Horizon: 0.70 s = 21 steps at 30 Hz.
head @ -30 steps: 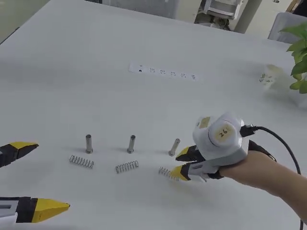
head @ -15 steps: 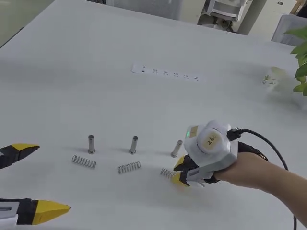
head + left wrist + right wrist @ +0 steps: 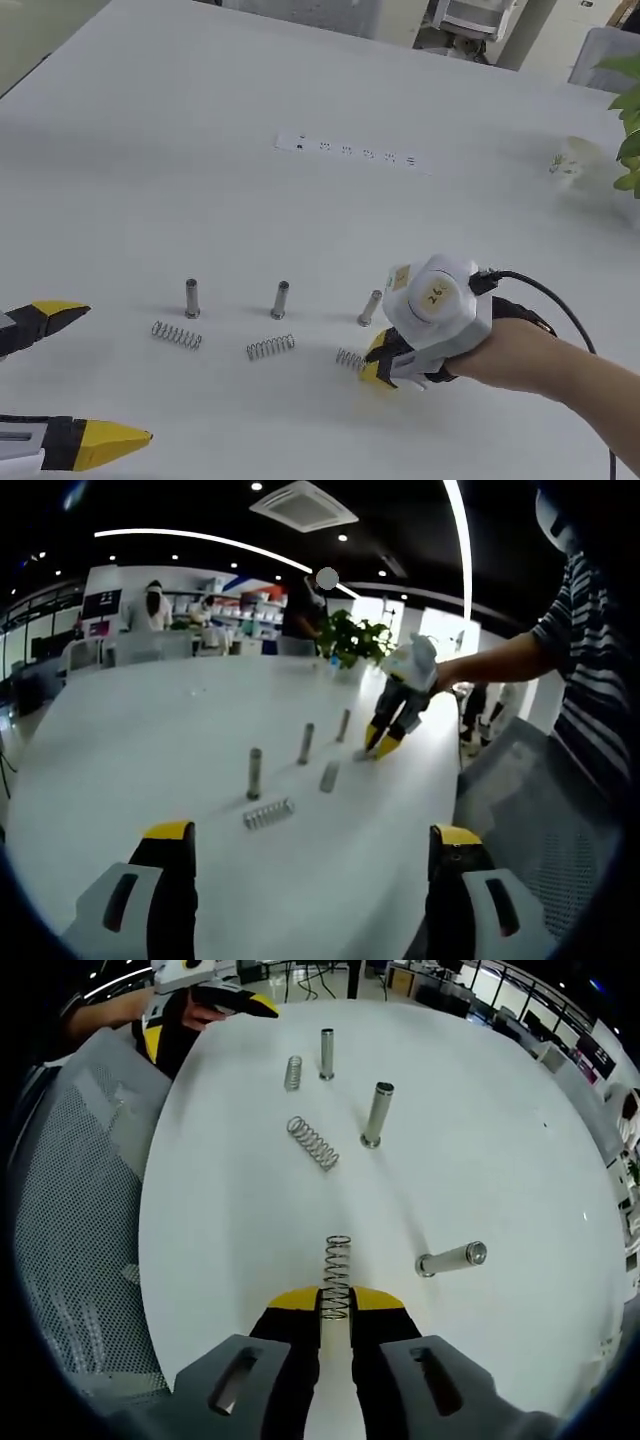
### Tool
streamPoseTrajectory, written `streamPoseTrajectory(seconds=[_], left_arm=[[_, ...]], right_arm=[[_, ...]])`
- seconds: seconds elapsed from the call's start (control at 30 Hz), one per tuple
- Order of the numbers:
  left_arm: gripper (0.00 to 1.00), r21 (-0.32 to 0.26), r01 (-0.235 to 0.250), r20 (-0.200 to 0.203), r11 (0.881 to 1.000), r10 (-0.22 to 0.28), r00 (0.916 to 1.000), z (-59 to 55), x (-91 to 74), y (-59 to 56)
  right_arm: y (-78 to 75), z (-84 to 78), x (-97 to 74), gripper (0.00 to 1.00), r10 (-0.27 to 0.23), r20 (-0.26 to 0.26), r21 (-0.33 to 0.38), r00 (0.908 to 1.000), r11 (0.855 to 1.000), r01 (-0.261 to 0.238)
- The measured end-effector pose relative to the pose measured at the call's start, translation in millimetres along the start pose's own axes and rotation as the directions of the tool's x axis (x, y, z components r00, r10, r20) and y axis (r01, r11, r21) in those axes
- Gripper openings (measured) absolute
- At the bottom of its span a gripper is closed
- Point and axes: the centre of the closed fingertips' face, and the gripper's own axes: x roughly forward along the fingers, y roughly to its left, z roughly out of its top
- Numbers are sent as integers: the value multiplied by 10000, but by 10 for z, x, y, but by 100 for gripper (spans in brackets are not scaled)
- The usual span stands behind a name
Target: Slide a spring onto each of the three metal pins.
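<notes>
The right spring, a thin coil of silver wire, lies flat on the big white desk. Its near end sits between the yellow fingers of the right gripper, a white and black tool held in a hand, and they are squeezed close on it. The right pin, a short shiny metal post, stands just beside this spring, a little farther from the person. The middle pin and the left pin stand in the same row, well apart from each other. The middle spring and the left spring lie loose on the desk, each near its own pin, on the side closer to the person. All three pins are bare. The left gripper hovers at the person's left, well apart from the pins, with its yellow fingers wide apart. Farther back a white strip of sockets is set in the desk, and green plant leaves show at the right.
</notes>
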Motion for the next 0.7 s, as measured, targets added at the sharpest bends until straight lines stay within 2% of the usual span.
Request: streamPoseTrajectory(seconds=[0.1, 0.43, 0.57, 0.7], left_arm=[[93, 11, 101, 9, 9999, -101, 9999, 6, 18, -28], [90, 115, 723, -109, 9973, -722, 9973, -7, 141, -195], [87, 54, 1016, -238, 9948, -1014, 9946, -43, 186, -228], [85, -39, 1271, -68, 9919, -1272, 9919, 10, 214, -262]], right_arm=[[38, 69, -67, 8, 97, 259, 26, 9996, 9999, -98], [146, 219, -215, 8, 120, 549, -538, 9984, 9985, -91], [197, 275, -260, 8, 150, 645, -796, 9978, 9968, -99], [242, 314, -295, 8, 172, 707, -1016, 9973, 9948, -99]])
